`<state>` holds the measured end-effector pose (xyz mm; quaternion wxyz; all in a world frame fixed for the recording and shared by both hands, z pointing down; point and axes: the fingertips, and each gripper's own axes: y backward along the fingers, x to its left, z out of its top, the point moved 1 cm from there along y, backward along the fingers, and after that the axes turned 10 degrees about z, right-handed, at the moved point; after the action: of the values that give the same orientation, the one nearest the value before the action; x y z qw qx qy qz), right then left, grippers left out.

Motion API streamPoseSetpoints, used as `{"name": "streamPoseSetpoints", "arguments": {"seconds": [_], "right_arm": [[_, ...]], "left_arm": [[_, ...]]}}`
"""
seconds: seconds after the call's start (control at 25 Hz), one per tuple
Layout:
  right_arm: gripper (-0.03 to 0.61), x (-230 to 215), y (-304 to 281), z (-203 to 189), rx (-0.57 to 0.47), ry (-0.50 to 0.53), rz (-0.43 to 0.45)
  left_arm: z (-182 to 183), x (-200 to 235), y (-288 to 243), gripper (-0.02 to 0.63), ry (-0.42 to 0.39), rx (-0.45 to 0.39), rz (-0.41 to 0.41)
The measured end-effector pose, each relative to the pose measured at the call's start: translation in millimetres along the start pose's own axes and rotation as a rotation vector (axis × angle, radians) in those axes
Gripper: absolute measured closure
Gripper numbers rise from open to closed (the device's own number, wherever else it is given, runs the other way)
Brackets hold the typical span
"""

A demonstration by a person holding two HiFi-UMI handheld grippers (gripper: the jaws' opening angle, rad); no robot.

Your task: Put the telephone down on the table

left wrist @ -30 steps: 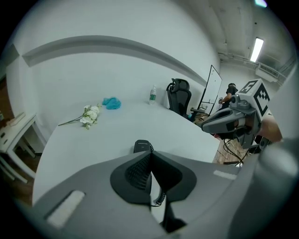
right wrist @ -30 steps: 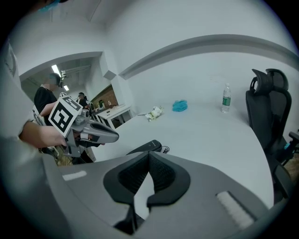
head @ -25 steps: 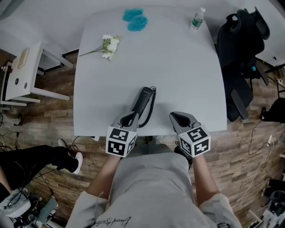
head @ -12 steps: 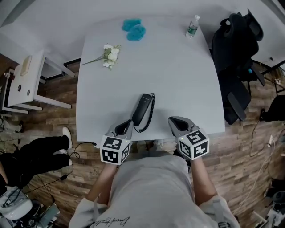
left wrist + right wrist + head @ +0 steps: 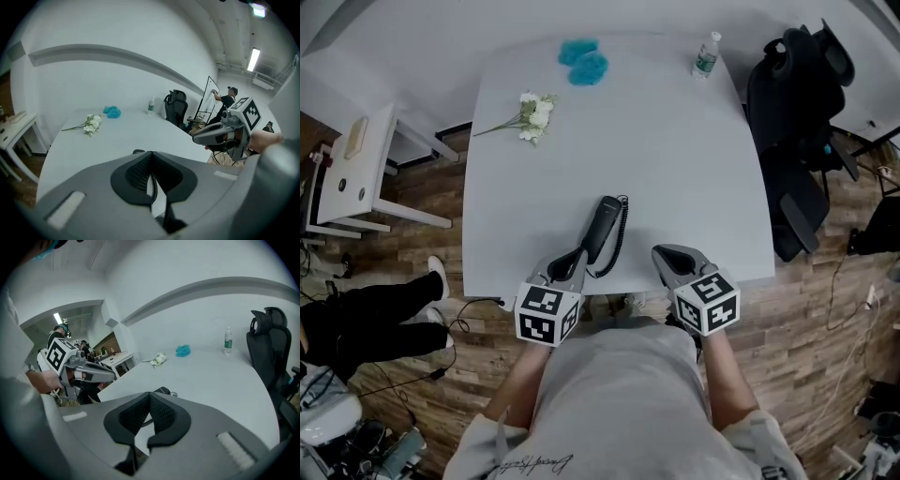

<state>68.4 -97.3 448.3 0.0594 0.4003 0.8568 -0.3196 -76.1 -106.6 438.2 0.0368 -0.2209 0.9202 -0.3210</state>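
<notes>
Left gripper [image 5: 574,260] has drawn slightly back from the telephone [image 5: 602,228] — bystander's foot [image 5: 437,278] shifted

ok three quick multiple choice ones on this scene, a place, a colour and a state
1. Where on the table does the telephone lie? A) far left corner B) near the front edge C) far right corner
2. What colour is the fluffy bundle at the far edge? A) red B) blue C) yellow
3. How do the left gripper's jaws stand? A) wide open B) clamped on the telephone C) shut, empty
Key: 1 B, it rests just ahead of the left gripper; 2 B, bright blue in the head view; 3 C, the left gripper view shows them together, nothing between.
</notes>
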Motion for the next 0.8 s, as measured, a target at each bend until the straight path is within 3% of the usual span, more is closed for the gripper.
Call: {"name": "streamPoseSetpoints", "arguments": {"seconds": [0.8], "right_arm": [[0.574,-2.0,-0.4,1.2,0.012,0.019,-0.008]], "left_arm": [[5.4,7.2,-1.6,0.597,-0.008,-0.002,-0.001]]}}
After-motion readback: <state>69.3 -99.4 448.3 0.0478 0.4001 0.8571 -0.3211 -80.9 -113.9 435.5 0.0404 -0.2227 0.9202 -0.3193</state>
